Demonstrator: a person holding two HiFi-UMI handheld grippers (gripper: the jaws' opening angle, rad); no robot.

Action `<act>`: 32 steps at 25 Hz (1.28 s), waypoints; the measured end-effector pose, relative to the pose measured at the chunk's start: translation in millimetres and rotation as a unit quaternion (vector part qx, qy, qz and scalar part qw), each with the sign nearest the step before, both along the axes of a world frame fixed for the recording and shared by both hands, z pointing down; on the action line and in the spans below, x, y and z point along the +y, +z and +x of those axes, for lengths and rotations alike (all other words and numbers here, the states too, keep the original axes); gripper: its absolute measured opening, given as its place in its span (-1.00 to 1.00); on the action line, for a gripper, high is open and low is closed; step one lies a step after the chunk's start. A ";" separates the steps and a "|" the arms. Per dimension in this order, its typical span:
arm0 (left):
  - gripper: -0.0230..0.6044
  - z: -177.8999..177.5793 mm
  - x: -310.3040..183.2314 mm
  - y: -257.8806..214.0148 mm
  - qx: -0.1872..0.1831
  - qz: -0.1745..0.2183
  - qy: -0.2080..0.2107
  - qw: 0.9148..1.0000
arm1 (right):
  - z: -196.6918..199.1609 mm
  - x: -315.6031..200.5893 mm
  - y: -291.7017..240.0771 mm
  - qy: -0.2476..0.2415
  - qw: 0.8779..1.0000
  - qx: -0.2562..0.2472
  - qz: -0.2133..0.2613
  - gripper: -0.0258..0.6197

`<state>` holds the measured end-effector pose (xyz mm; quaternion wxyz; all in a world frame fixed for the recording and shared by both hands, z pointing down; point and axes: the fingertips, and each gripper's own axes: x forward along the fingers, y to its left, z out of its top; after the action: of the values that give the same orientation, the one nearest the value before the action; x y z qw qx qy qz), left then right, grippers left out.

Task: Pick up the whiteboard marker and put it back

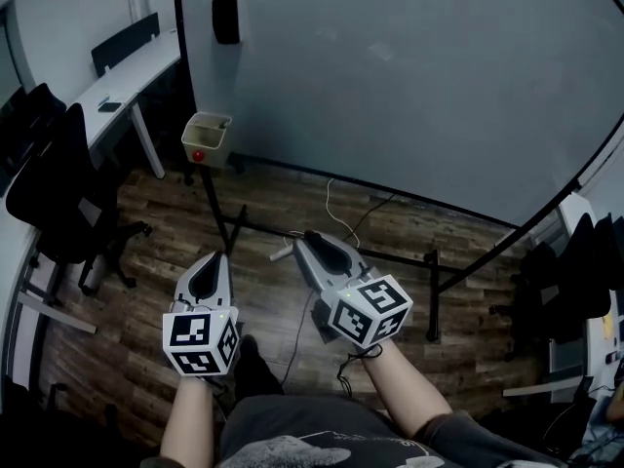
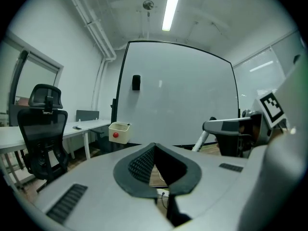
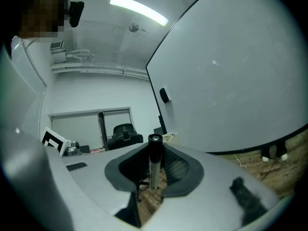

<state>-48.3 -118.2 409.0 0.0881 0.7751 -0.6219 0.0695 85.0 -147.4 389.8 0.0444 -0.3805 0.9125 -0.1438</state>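
Lower centre, the right tool pinches the whiteboard marker crosswise above the wood floor. At lower left, the left tool has its jaws pressed together, empty. Beyond, at upper left, a cream box sits beside the whiteboard.

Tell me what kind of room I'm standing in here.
Most likely an office or meeting room: a large whiteboard on a floor stand, a long white desk along the wall, and a black office chair beside it.
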 end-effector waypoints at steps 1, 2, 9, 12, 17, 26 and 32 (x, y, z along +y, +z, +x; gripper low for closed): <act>-0.88 1.5 6.7 1.8 0.003 -0.001 -0.003 1.000 | 2.2 6.6 1.7 -0.001 1.000 0.000 -0.001 -0.64; -0.88 3.0 13.2 2.9 0.008 -0.001 -0.006 1.000 | 4.4 13.0 3.1 -0.003 1.000 0.001 -0.002 -0.64; -0.89 20.3 48.9 3.0 0.019 0.000 -0.009 1.000 | 22.4 48.7 7.9 -0.006 1.000 0.005 -0.008 -0.64; -0.88 22.8 59.6 0.5 0.018 0.001 -0.011 1.000 | 25.0 56.9 5.2 -0.008 1.000 0.006 -0.006 -0.64; -0.88 21.4 72.6 -4.3 0.019 0.007 -0.015 1.000 | 24.9 66.7 1.5 -0.009 1.000 0.005 -0.002 -0.64; -0.88 9.7 83.9 0.3 0.018 0.004 -0.027 0.999 | 18.5 70.2 4.8 -0.014 1.000 -0.001 -0.006 -0.64; -0.88 -0.6 65.2 -0.4 0.019 0.009 -0.024 1.000 | 12.0 48.4 4.8 -0.005 1.000 -0.005 -0.003 -0.64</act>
<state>-48.8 -52.9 408.6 0.0940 0.7621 -0.6389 0.0470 97.0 -99.0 394.6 0.0467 -0.3750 0.9138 -0.1487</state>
